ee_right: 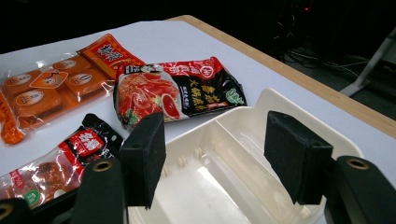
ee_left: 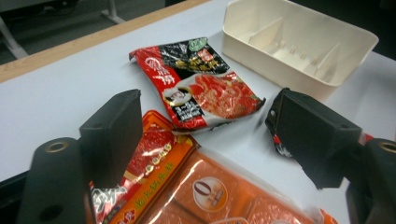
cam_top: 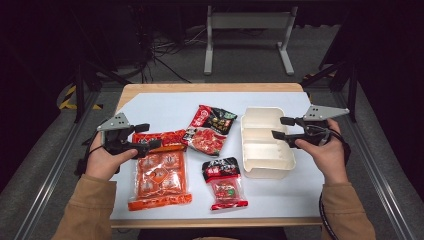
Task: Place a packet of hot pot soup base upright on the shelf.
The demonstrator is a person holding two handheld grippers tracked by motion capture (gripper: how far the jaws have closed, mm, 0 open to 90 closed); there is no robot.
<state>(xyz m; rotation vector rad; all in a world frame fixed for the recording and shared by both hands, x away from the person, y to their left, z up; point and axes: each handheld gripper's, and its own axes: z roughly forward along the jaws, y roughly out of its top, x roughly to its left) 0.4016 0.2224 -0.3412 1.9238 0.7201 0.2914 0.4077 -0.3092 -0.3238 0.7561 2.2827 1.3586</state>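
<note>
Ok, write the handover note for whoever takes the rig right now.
Left gripper: open, hovering over the top end of the orange packet, holding nothing.
Right gripper: open, above the cream divided tray, holding nothing.
All three packets lie flat on the white mat: orange packet at left, red-and-black packet in the middle, small red packet nearest the person.
Done: nothing is in the tray.
Left: probably all three packets go into the tray, starting with the orange one.
</note>
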